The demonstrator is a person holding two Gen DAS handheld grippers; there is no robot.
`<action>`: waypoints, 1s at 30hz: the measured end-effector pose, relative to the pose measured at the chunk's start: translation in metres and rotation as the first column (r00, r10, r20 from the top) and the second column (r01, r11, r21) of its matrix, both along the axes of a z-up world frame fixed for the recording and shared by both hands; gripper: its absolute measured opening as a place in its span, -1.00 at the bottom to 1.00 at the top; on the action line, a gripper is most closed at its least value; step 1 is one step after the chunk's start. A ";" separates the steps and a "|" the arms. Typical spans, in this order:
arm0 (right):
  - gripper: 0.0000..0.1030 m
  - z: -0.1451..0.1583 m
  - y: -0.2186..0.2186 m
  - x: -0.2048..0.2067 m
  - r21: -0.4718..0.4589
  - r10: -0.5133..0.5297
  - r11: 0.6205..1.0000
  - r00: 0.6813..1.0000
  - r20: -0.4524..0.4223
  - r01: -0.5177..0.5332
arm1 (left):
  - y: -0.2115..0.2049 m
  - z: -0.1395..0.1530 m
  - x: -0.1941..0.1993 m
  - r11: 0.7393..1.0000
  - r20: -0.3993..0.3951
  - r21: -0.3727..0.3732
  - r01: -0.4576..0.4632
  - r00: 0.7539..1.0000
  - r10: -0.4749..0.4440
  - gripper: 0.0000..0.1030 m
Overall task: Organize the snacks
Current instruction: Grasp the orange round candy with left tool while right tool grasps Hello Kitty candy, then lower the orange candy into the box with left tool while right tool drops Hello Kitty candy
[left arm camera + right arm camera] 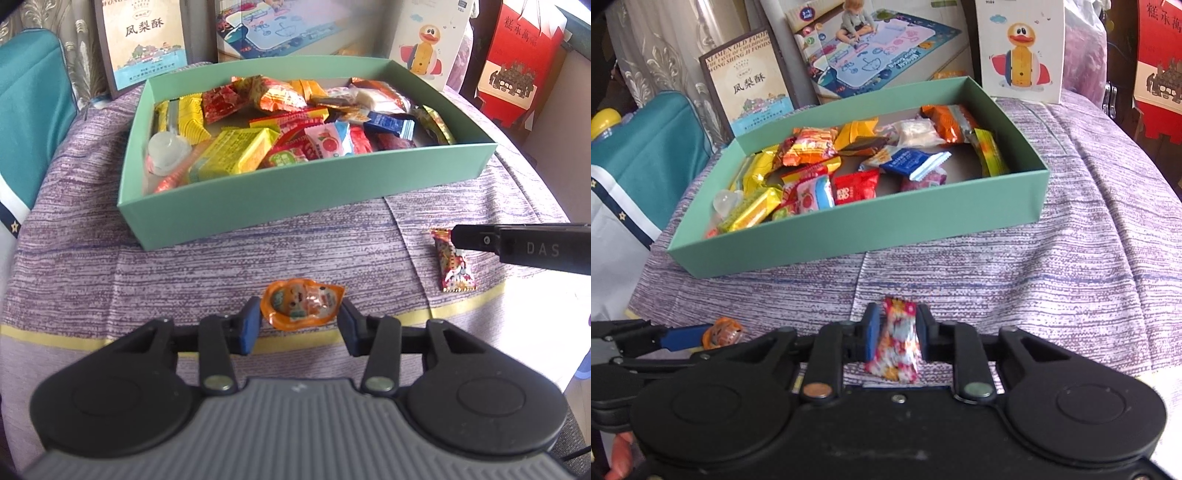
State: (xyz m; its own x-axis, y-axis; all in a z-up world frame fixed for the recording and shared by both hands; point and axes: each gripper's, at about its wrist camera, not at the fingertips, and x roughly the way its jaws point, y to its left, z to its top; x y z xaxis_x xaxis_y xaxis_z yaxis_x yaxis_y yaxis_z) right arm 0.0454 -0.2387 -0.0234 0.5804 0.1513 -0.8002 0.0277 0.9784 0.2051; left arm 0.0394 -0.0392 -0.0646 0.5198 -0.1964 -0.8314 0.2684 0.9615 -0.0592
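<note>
A green box (258,206) holds several wrapped snacks on the purple cloth; it also shows in the right wrist view (849,232). My left gripper (300,317) has its blue pads against both sides of an orange jelly cup snack (301,302), which lies at the cloth level. My right gripper (897,332) is closed on a red patterned candy packet (897,343). In the left wrist view that packet (454,266) lies on the cloth with the right gripper's finger (517,245) over it. The jelly cup (724,332) shows at lower left in the right wrist view.
Upright gift boxes stand behind the green box: a pineapple cake box (144,40), a play-mat box (280,29), a duck card (428,44), a red box (517,62). A teal bag (33,122) sits at left. The cloth drops off at the right.
</note>
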 end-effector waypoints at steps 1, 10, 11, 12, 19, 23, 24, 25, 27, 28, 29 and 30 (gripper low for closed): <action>-0.59 0.002 0.000 -0.001 -0.001 0.005 1.000 1.000 0.007 -0.005 | 0.000 0.002 -0.001 1.000 0.005 -0.003 0.000 1.000 0.000 -0.16; -0.43 -0.015 -0.009 0.000 0.012 -0.033 0.999 0.998 -0.045 0.034 | 0.000 0.010 -0.007 1.000 0.016 0.003 -0.001 1.000 0.001 -0.16; -0.41 -0.016 -0.009 0.001 0.015 -0.032 0.999 0.998 -0.046 0.033 | 0.001 0.010 -0.007 1.000 0.017 0.003 -0.003 1.000 0.003 -0.16; -0.41 -0.018 -0.007 0.002 0.019 -0.024 1.000 0.999 -0.045 0.025 | 0.002 0.011 -0.007 1.000 0.016 0.003 -0.006 1.000 0.006 -0.16; -0.41 -0.026 0.015 0.005 -0.075 0.065 0.995 0.998 -0.019 -0.067 | 0.003 0.009 0.001 1.000 -0.007 0.005 -0.028 1.000 0.028 -0.15; -0.57 -0.020 0.012 0.001 -0.087 0.090 0.992 0.996 -0.008 -0.090 | 0.000 0.009 0.005 1.000 -0.019 0.000 -0.020 1.000 0.020 -0.16; -0.57 -0.016 0.007 -0.001 -0.080 0.079 0.994 0.997 0.001 -0.079 | -0.001 0.011 0.006 1.000 -0.013 -0.004 -0.013 1.000 0.013 -0.16; -0.57 -0.011 0.003 -0.001 -0.066 0.067 0.996 0.998 0.010 -0.066 | -0.003 0.013 0.007 1.000 -0.005 -0.008 -0.008 1.000 0.008 -0.16; -0.57 -0.001 -0.010 -0.002 -0.026 0.035 0.999 0.999 0.032 -0.034 | -0.007 0.020 0.009 1.000 0.009 -0.023 0.003 1.000 -0.002 -0.15; -0.58 0.005 -0.015 -0.002 -0.013 0.020 1.000 0.999 0.046 -0.019 | -0.008 0.023 0.010 1.000 0.016 -0.030 0.008 1.000 -0.008 -0.15; -0.58 0.011 -0.020 -0.002 0.001 0.008 1.000 0.998 0.059 -0.008 | -0.011 0.027 0.011 0.999 0.025 -0.035 0.015 1.000 -0.014 -0.15; -0.58 0.017 -0.027 0.001 0.021 -0.004 1.000 0.997 0.074 0.002 | -0.013 0.031 0.014 0.999 0.035 -0.038 0.023 0.999 -0.021 -0.15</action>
State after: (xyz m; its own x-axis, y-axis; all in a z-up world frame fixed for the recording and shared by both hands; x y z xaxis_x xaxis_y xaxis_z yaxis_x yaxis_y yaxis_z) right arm 0.0461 -0.2655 -0.0062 0.6382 0.1661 -0.7518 0.0146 0.9737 0.2275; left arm 0.0529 -0.0521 -0.0337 0.5434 -0.2392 -0.8047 0.2919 0.9526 -0.0860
